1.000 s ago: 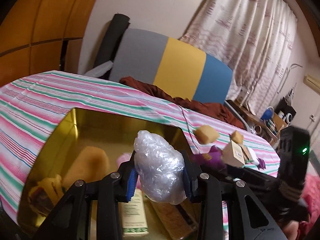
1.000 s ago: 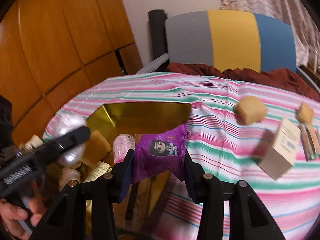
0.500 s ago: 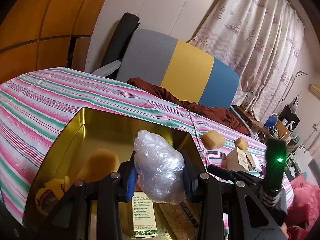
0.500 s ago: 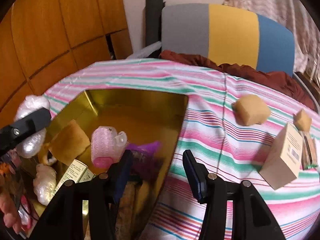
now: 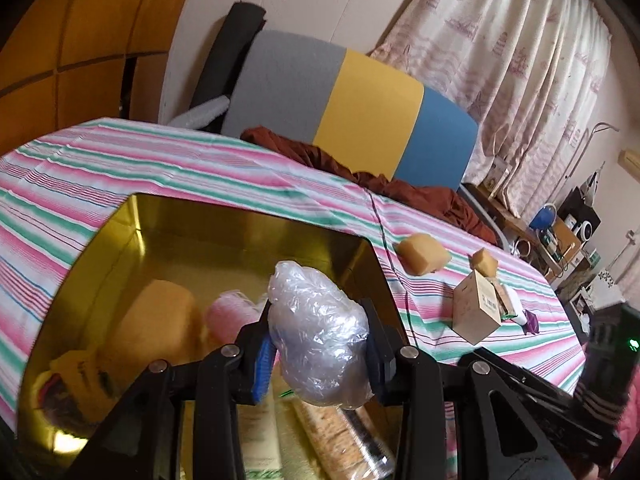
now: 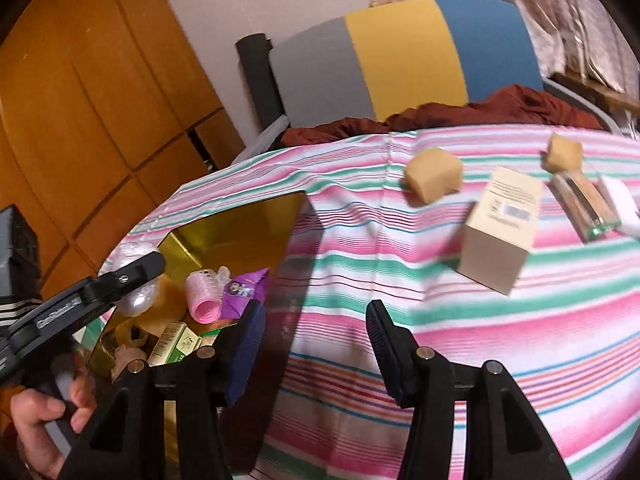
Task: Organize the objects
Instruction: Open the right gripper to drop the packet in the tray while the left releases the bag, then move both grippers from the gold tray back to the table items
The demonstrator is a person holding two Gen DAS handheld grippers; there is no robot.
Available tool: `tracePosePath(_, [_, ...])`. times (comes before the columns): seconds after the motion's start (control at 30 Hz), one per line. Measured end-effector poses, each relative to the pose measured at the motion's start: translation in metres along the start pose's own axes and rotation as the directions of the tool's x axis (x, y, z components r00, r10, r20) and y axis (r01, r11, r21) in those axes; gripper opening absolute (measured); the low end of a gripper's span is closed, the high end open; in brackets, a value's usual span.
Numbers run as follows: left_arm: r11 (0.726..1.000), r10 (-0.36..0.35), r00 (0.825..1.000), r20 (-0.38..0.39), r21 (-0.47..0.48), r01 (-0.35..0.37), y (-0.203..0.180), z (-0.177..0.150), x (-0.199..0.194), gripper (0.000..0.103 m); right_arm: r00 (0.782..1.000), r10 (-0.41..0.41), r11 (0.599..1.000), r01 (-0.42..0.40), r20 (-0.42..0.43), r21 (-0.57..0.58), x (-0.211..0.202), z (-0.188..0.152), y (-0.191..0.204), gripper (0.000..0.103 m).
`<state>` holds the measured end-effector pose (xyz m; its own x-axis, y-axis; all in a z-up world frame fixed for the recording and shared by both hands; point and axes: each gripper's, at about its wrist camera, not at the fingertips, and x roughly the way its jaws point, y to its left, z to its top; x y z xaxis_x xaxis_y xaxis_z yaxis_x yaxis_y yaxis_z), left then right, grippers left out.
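The left hand-held gripper is clamped narrowly on a crumpled plastic bundle, pinched at mid-height between the blue ribbed pads so that the soft, translucent film bulges above and below them. It is held over the open gold tin, presumably to be dropped in with the rest.

The right hand-held gripper is seen empty, its jaws partly apart after just having been opening, with nothing between them; it is poised over the striped cloth at the tin's edge. The purple packet, flat and glossy, lies inside the tin, propped against a pink ridged hair roller.

The tin is shiny and mirror-like within, with straight walls, so loose things are kept together there; a yellow sponge block, a small green-and-cream carton and other pieces are already gathered in it.

On the table, covered in a pink, green and white striped cloth, things judged to be still unsorted are left well apart from the tin: two tan porous sponge pieces, a plain cardboard box and a clear-wrapped pack.
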<state>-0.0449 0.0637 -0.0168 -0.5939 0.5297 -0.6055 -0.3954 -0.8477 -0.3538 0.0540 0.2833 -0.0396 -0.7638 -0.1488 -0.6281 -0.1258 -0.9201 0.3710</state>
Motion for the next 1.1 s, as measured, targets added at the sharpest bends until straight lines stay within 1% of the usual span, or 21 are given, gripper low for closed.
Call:
tracePosePath(0.07, [1.0,0.004,0.999,-0.034,0.011,-0.004,-0.007,0.007,0.014,0.038,1.0,-0.006,1.0,0.006,0.007,0.015,-0.004,-0.001,-0.008,0.053])
tracePosePath(0.17, [1.0,0.01,0.998,-0.059,0.029,-0.008,-0.018,0.019,0.033,0.039,1.0,-0.025,0.999,0.025,0.013,0.024,-0.009,-0.004,-0.016,0.053])
tracePosePath(0.3, [0.998,0.026,0.997,-0.073,0.053,-0.022,-0.031,0.034,0.057,0.039,0.999,-0.039,0.998,0.039,0.008,0.048,-0.013,-0.008,-0.029,0.053])
tracePosePath(0.4, [0.998,0.034,0.996,-0.086,0.053,-0.029,-0.038,0.042,0.074,0.043,0.999,-0.053,0.997,0.052,0.013,0.062,-0.018,-0.01,-0.037,0.053])
tracePosePath(0.43, [0.998,0.029,0.995,-0.091,0.05,-0.025,-0.038,0.043,0.077,0.053,0.998,-0.054,0.996,0.053,0.015,0.065,-0.019,-0.01,-0.039,0.053])
tracePosePath(0.47, [0.999,0.025,0.996,-0.09,0.043,-0.021,-0.039,0.045,0.081,0.069,0.998,-0.056,0.996,0.054,0.017,0.071,-0.021,-0.01,-0.042,0.053])
tracePosePath(0.5, [0.999,0.026,0.996,-0.089,0.039,-0.022,-0.04,0.046,0.082,0.075,0.998,-0.057,0.996,0.055,0.019,0.075,-0.022,-0.011,-0.043,0.053])
tracePosePath(0.53, [0.999,0.021,0.996,-0.089,0.028,-0.018,-0.04,0.047,0.083,0.078,0.998,-0.059,0.995,0.057,0.022,0.08,-0.024,-0.011,-0.046,0.053])
tracePosePath(0.6, [1.0,0.017,0.997,-0.081,0.014,-0.016,-0.039,0.05,0.08,0.078,0.998,-0.06,0.994,0.057,0.027,0.089,-0.027,-0.011,-0.049,0.053])
tracePosePath(0.67, [0.999,0.032,0.997,-0.073,-0.009,-0.033,-0.035,0.052,0.076,0.08,0.998,-0.06,0.994,0.057,0.031,0.097,-0.029,-0.011,-0.052,0.053])
tracePosePath(0.73, [0.998,0.041,0.997,-0.058,-0.044,-0.043,-0.031,0.052,0.067,0.085,0.998,-0.056,0.993,0.053,0.033,0.105,-0.029,-0.011,-0.053,0.053])
tracePosePath(0.83, [0.995,0.07,0.997,-0.04,-0.066,-0.073,-0.03,0.045,0.053,0.094,0.998,-0.05,0.993,0.046,0.029,0.109,-0.027,-0.013,-0.053,0.053])
tracePosePath(1.03, [0.995,0.079,0.996,-0.044,-0.061,-0.081,-0.039,0.026,0.036,0.098,0.999,-0.04,0.994,0.037,0.02,0.102,-0.026,-0.017,-0.05,0.053])
tracePosePath(1.1, [0.996,0.069,0.997,-0.041,-0.053,-0.071,-0.045,0.02,0.032,0.098,0.999,-0.043,0.994,0.041,0.021,0.1,-0.026,-0.017,-0.05,0.053])
